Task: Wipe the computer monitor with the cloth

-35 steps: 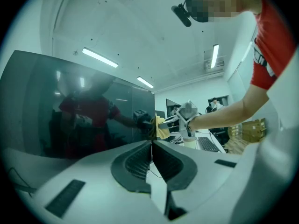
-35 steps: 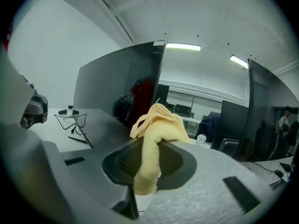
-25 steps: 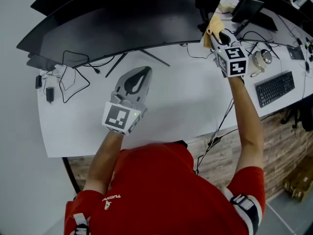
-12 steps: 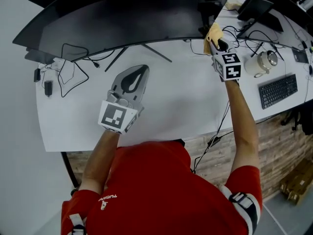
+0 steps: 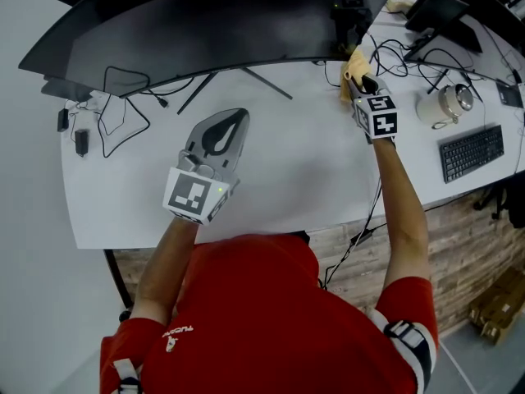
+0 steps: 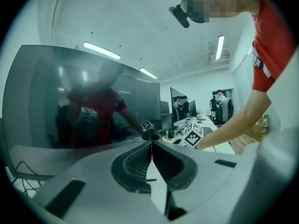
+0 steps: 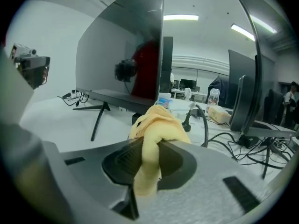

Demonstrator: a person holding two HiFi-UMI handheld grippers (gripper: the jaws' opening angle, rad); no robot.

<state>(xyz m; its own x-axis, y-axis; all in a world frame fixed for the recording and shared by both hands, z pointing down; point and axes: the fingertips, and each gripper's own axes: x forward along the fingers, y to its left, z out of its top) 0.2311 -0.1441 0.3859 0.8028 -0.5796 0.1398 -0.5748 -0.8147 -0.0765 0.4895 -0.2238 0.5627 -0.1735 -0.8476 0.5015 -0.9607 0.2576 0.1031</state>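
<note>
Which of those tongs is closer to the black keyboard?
Right. The right tongs are a little left of the keyboard; the left tongs are much farther left.

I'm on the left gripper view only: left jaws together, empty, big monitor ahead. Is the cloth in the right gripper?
Observer: Yes. The right gripper view shows the yellow cloth pinched between the jaws of the right gripper.
Operator: Where is it against the monitor?
Observer: The head view puts it at the right end of the monitor, low by the desk. I cannot tell whether the cloth touches the screen.
Operator: Anything cluttering that side?
Observer: Loose cables lie on the desk just right of it, with a keyboard farther right.
</note>
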